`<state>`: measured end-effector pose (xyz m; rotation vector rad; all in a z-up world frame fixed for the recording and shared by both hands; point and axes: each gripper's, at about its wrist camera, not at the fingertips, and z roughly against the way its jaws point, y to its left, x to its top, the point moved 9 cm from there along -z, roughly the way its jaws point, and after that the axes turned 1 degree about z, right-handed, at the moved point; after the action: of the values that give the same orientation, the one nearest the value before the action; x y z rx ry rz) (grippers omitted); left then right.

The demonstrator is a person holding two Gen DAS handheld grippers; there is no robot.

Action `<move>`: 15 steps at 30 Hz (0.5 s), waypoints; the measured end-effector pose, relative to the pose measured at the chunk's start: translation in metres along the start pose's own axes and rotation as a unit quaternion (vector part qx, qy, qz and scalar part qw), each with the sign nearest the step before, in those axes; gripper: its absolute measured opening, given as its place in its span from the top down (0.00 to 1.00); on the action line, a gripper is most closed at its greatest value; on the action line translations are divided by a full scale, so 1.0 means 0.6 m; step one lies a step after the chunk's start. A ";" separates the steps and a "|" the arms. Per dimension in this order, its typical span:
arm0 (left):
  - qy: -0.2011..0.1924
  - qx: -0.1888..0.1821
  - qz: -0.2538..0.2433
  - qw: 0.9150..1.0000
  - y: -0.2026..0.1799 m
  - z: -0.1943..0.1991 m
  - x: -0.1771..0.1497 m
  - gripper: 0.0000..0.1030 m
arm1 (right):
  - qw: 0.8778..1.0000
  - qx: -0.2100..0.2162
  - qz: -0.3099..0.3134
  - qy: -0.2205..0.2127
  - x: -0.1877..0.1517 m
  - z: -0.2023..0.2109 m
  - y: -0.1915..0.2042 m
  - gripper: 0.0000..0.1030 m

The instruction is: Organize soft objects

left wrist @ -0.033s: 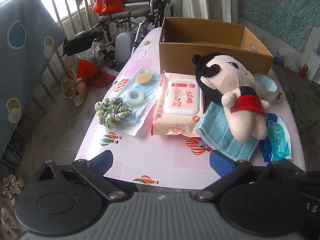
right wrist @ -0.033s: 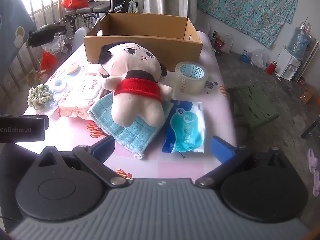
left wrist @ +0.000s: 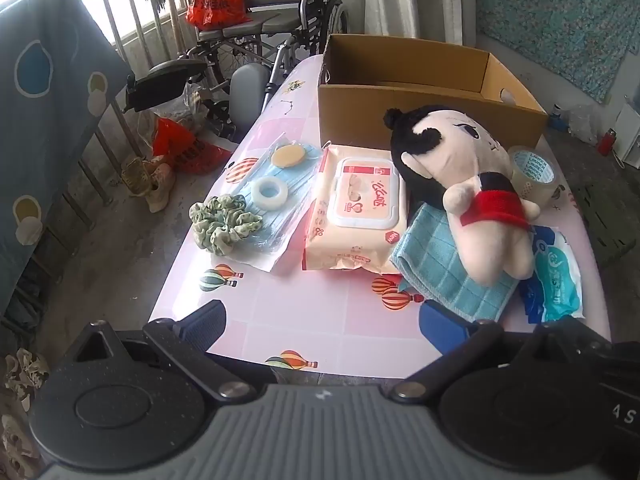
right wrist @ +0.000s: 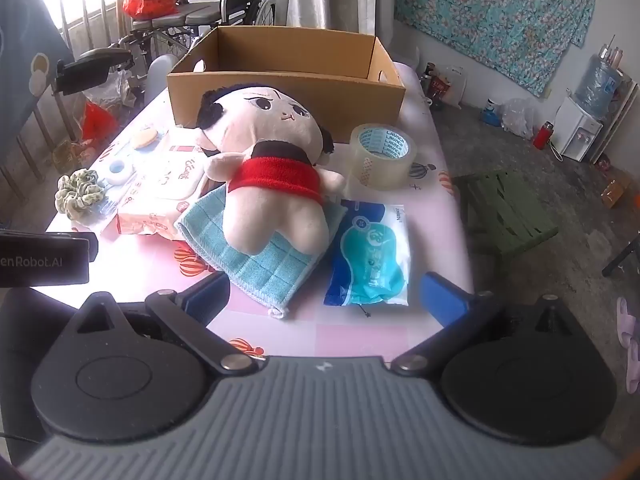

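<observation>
You are holding the left gripper (left wrist: 322,322) and the right gripper (right wrist: 326,294) released, gripping nothing, while the doll (right wrist: 272,168) is lying on the cloth (right wrist: 264,260) before the box (right wrist: 288,80).

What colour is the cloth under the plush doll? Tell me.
Light teal cloth with a grid weave, under the plush doll; clearest in the right wrist view.

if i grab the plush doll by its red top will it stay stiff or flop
The plush doll looks stuffed and soft, so it will probably sag, its big head drooping. It seems light for its size. It lies on the teal cloth, which may drag along. It also leans on the wet wipes pack, so lifting could nudge that.
</observation>
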<state>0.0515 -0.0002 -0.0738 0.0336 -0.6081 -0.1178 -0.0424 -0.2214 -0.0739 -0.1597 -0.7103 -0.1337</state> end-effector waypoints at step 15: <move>-0.005 0.001 0.000 1.000 0.005 -0.003 -0.003 0.00 | 1.000 0.003 -0.004 0.009 -0.003 0.000 -0.003 0.01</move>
<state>0.0516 0.0032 -0.0760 0.0347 -0.6172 -0.1178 -0.0443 -0.2229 -0.0751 -0.1498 -0.6935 -0.1403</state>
